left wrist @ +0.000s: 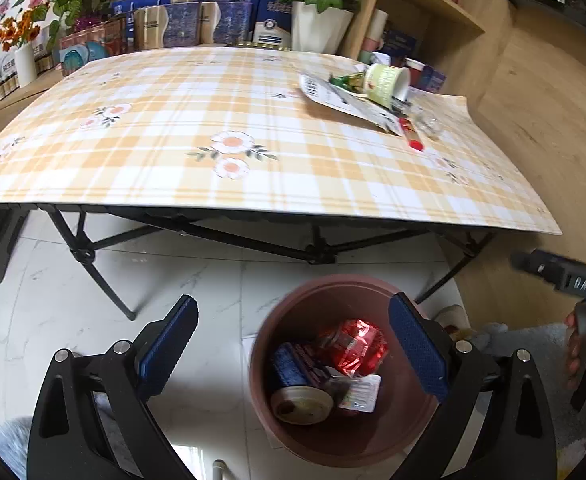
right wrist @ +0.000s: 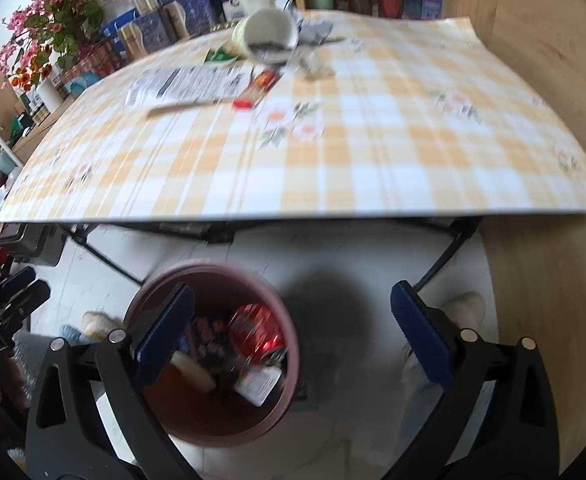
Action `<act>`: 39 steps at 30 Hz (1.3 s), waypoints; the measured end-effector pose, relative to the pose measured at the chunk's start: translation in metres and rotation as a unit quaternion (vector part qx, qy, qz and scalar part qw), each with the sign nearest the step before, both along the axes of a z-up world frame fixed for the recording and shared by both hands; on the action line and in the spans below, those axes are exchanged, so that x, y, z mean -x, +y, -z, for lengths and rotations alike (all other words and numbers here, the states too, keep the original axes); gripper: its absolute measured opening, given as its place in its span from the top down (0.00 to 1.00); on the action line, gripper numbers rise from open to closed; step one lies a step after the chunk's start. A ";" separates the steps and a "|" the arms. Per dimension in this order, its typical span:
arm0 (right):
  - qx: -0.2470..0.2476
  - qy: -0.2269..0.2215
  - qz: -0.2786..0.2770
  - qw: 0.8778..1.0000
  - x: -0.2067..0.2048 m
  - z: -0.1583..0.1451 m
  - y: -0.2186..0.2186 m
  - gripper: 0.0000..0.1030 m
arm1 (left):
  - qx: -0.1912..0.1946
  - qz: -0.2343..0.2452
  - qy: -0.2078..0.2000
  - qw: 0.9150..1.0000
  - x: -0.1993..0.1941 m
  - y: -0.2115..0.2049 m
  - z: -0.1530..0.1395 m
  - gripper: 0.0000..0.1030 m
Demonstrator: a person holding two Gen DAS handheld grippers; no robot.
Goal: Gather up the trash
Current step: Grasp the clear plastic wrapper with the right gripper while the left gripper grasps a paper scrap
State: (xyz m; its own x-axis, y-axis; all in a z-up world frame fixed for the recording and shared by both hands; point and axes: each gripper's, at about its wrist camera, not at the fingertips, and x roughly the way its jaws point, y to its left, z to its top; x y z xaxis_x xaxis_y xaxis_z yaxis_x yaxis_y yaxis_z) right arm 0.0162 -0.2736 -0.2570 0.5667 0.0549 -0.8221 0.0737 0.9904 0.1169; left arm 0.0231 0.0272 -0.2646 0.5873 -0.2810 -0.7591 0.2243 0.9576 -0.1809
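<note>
Both grippers, left gripper [left wrist: 293, 344] and right gripper [right wrist: 293, 336], have wide jaws holding nothing. The bin [left wrist: 277, 420] sits at six o'clock. More trash [right wrist: 253, 90] waits at twelve o'clock; reach over and pinch one piece gently.

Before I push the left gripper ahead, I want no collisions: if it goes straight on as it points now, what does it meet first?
Probably the white floor under the table, left of the bin. The open left gripper holds nothing; depth is uncertain.
</note>
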 end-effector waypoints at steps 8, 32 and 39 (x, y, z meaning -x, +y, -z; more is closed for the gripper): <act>0.025 -0.068 -0.030 0.997 -0.067 -0.033 -0.025 0.15 | 0.007 -0.037 0.002 0.999 -0.035 0.017 -0.011 0.09; -0.050 -0.027 -0.012 0.998 -0.245 -0.004 -0.048 0.68 | 0.102 -0.057 0.030 0.993 -0.120 0.015 -0.031 0.09; -0.071 -0.057 -0.006 0.996 -0.220 -0.018 -0.057 0.83 | 0.167 -0.035 0.039 0.985 -0.159 -0.003 -0.037 0.19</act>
